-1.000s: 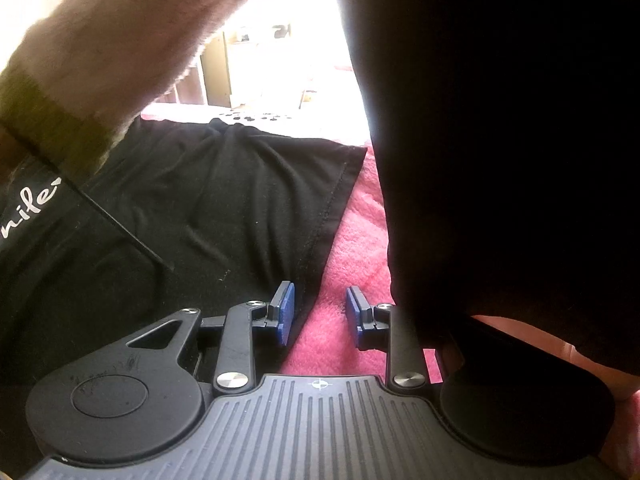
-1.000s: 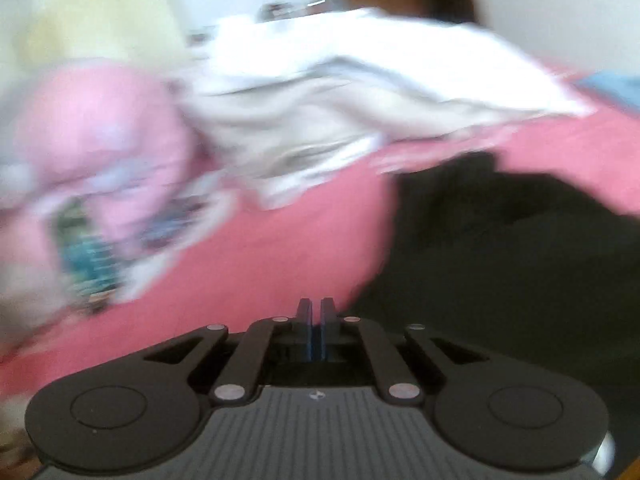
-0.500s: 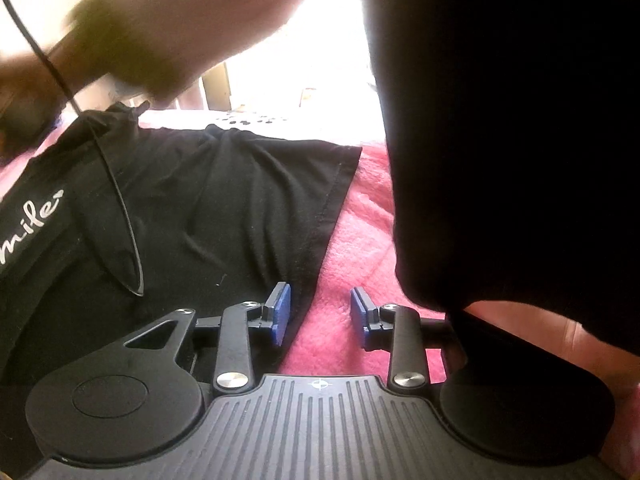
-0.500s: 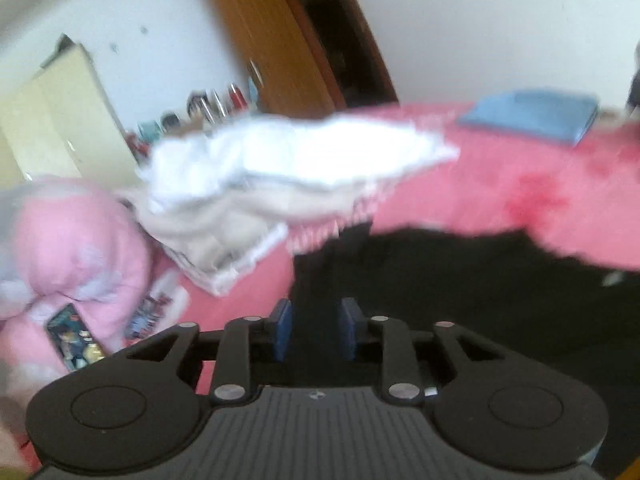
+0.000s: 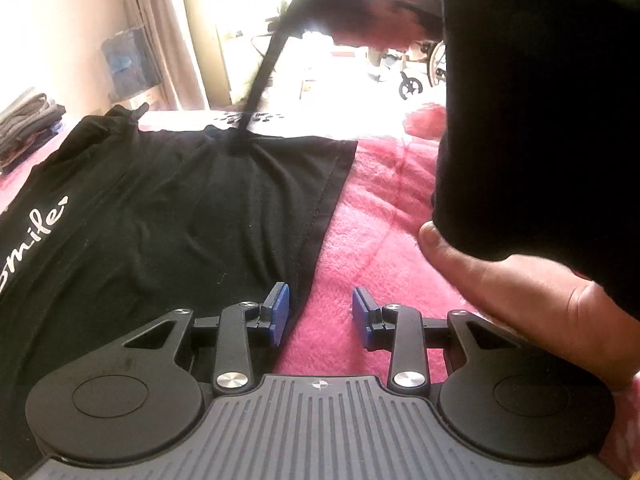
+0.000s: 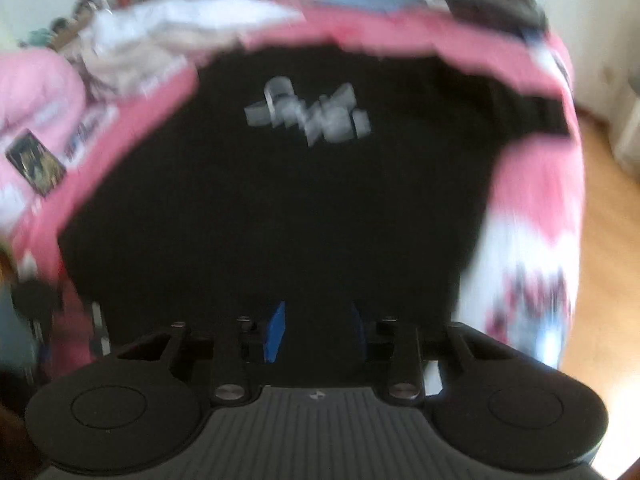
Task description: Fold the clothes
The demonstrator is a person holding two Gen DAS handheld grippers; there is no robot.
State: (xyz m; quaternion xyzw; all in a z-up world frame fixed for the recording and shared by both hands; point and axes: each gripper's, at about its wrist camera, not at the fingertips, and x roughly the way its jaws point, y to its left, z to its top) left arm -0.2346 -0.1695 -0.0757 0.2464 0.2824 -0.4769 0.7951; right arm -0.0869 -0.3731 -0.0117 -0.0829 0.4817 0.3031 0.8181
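Left wrist: left gripper sits low at the hem of one black tee, jaws apart, nothing between them; same spot and gap as 1 s ago. Tee lies spread flat on the pink blanket over the bed, "smile" print at the left edge. A bare hand now shows beside the gripper, where a dark sleeve covered more of it 0.5 s ago. One thin black cable hangs over the collar end. One stack of folded clothes far left.

Right wrist: heavy blur, gripper mid-swing. Right gripper jaws have gone from together 1 s ago to wide apart now, empty, and the view has swung from the white bedding to straight over the tee.

My read: both grippers open over a flat tee, so it's lining up for a grab on a fold. Count: 1 tee, 2 grippers, 1 stack.
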